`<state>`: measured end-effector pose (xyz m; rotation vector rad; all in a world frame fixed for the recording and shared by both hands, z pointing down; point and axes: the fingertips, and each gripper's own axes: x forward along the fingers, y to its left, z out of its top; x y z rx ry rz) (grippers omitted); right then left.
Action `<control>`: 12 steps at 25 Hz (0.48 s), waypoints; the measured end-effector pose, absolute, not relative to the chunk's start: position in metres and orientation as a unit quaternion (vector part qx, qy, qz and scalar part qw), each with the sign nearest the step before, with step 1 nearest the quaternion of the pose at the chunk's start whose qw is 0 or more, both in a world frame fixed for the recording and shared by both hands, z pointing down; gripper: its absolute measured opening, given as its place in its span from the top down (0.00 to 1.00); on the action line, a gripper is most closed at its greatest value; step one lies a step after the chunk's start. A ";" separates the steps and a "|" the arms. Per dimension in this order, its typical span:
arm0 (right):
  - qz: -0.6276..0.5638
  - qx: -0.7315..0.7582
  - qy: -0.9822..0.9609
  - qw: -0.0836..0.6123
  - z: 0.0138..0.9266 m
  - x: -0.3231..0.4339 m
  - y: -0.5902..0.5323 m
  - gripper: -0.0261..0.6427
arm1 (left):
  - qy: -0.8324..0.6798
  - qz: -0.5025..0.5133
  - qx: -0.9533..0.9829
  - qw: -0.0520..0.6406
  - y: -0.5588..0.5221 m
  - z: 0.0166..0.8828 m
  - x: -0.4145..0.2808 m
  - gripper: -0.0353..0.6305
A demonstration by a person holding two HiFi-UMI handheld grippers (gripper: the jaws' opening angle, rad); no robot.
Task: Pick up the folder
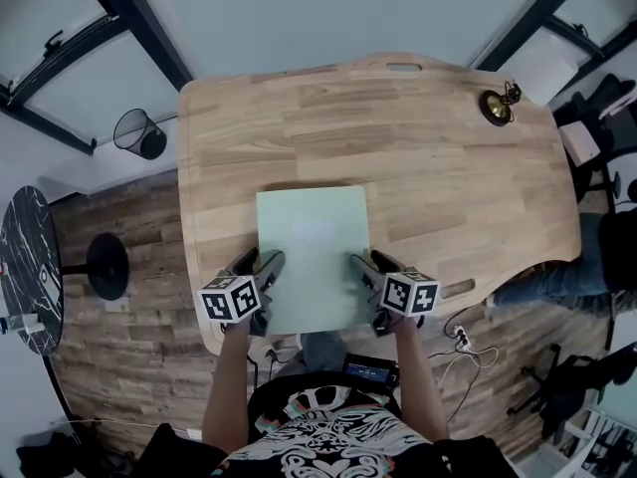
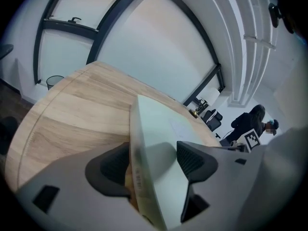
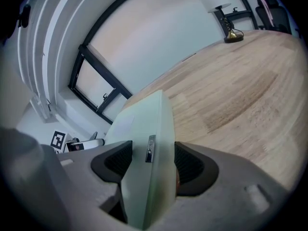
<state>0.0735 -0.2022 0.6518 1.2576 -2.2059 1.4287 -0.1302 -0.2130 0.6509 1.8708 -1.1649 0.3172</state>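
Lying flat at the near edge of the wooden table [image 1: 448, 167], the pale green folder [image 1: 314, 257] sat between two hand-held grippers. The left gripper [image 1: 259, 265] straddled the folder's left edge and the right gripper [image 1: 375, 265] its right edge. Both had jaws spread wide, the edge in the gap and unclamped. A small brass object [image 1: 495, 107] stood at the far right.
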 end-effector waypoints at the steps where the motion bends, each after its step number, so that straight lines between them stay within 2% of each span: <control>1: 0.492 0.427 -0.751 0.109 0.652 0.073 -0.203 0.58 | -0.466 0.124 0.753 0.447 -0.213 0.652 -0.130 0.51; 6: 0.522 0.414 -0.741 0.079 0.653 0.072 -0.204 0.58 | -0.442 0.107 0.757 0.470 -0.214 0.653 -0.124 0.51; 12: 0.553 0.404 -0.723 0.092 0.665 0.072 -0.199 0.58 | -0.451 0.106 0.740 0.487 -0.211 0.662 -0.129 0.51</control>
